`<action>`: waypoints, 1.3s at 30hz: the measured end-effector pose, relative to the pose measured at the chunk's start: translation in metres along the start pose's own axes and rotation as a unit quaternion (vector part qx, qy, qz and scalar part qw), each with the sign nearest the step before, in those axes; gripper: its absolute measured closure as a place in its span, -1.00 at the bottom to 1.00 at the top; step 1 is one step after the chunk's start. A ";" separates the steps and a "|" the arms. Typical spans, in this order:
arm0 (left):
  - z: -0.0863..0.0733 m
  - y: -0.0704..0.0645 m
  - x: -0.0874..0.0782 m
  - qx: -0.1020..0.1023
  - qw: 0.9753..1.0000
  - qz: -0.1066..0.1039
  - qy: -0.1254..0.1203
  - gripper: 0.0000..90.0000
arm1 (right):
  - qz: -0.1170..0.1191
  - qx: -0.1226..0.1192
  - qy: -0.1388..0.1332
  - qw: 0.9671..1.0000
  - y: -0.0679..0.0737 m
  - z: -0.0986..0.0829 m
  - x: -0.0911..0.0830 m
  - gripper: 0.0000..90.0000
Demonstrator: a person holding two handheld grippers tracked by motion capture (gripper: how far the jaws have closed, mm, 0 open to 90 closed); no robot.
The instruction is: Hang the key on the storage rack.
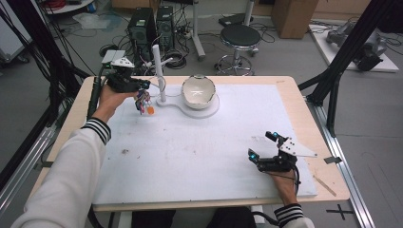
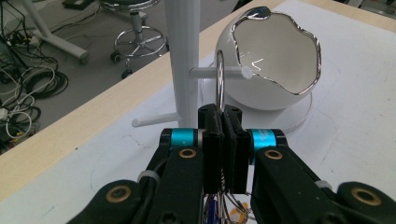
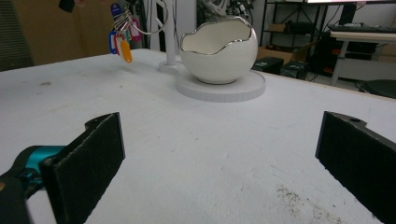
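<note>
Resting near me on the table, my right tongs gape, holding nothing. Farther off, my left tongs pinch the key ring, looped on the stand's peg, beside the bowl.

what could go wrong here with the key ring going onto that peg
The left gripper pinches the key ring by its lower edge, right at the peg of the white stand. The ring might twist in the jaws and miss the peg's tip. The hanging key tags might swing and pull it off. The egg-shaped bowl sits close behind, so a push too far could knock it.
</note>
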State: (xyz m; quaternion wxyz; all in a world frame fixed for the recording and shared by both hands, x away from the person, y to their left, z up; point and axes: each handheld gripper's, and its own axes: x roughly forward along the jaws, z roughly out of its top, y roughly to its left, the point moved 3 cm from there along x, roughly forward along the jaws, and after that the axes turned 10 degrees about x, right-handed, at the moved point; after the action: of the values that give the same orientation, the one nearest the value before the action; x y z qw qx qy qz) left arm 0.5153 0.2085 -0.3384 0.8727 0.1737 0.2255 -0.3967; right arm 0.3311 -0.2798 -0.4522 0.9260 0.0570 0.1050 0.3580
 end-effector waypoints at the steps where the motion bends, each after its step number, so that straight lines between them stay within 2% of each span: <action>1: -0.001 0.001 0.000 0.002 1.000 0.000 0.002 0.93 | -0.001 -0.007 -0.002 1.000 0.000 0.000 0.001 -0.98; 6: -0.004 0.003 0.001 -0.001 1.000 -0.003 0.008 0.93 | -0.002 -0.010 0.001 1.000 0.002 0.000 0.001 -0.98; 11: -0.004 0.003 0.003 0.001 1.000 0.001 0.009 0.93 | -0.004 -0.002 0.000 1.000 0.000 0.000 0.000 -0.98; 17: -0.005 0.003 0.004 -0.012 1.000 -0.003 0.010 0.90 | -0.003 0.000 0.000 1.000 0.000 0.000 0.000 -0.98; 18: -0.005 0.003 0.004 -0.012 1.000 -0.003 0.010 0.80 | -0.004 0.000 0.000 1.000 0.000 0.000 0.000 -0.98; 19: -0.003 0.003 0.001 -0.016 1.000 0.013 -0.003 0.67 | -0.004 0.000 -0.001 1.000 0.000 0.000 0.001 -0.98; 21: -0.002 0.002 -0.004 -0.009 0.999 0.027 -0.014 0.57 | -0.003 0.000 0.000 1.000 -0.001 0.000 0.001 -0.98; 23: -0.002 0.003 -0.007 -0.007 0.999 0.032 -0.015 0.41 | -0.003 0.005 0.002 1.000 0.000 0.000 0.000 -0.98; 25: -0.003 0.001 -0.019 -0.013 0.998 0.044 -0.033 0.21 | -0.006 0.006 0.002 1.000 -0.001 0.000 0.000 -0.98; 27: -0.005 0.000 -0.030 -0.008 0.997 0.055 -0.049 0.06 | -0.009 0.008 0.001 1.000 -0.001 0.000 0.000 -0.98; 29: -0.007 -0.002 -0.043 -0.007 0.996 0.058 -0.068 -0.10 | -0.010 0.008 0.001 1.000 -0.001 0.000 0.000 -0.98; 30: -0.007 -0.002 -0.043 -0.007 0.996 0.058 -0.068 -0.18 | -0.007 0.009 0.000 1.000 -0.001 0.000 0.000 -0.98; 32: -0.010 -0.004 -0.055 -0.018 0.994 0.055 -0.093 -0.42 | -0.009 0.012 0.000 1.000 -0.002 0.000 0.000 -0.98; 33: -0.014 -0.007 -0.066 -0.016 0.993 0.062 -0.103 -0.50 | -0.009 0.010 -0.001 1.000 -0.003 0.000 0.001 -0.98; 34: -0.014 -0.007 -0.066 -0.016 0.993 0.062 -0.103 -0.58 | -0.008 0.011 0.000 1.000 -0.003 0.000 0.001 -0.98; 35: -0.018 -0.011 -0.076 -0.010 0.991 0.071 -0.111 -0.67 | -0.009 0.011 0.000 1.000 -0.003 0.000 0.001 -0.98; 39: -0.027 -0.019 -0.087 -0.007 0.990 0.069 -0.122 -0.91 | -0.013 0.013 0.005 1.000 -0.002 0.000 0.001 -0.98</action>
State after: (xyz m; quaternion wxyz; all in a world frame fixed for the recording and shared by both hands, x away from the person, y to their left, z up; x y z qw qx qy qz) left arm 0.4433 0.2630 -0.3168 0.9203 0.1328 0.1080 -0.3518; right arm 0.3332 -0.2804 -0.4529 0.9294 0.0662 0.1149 0.3444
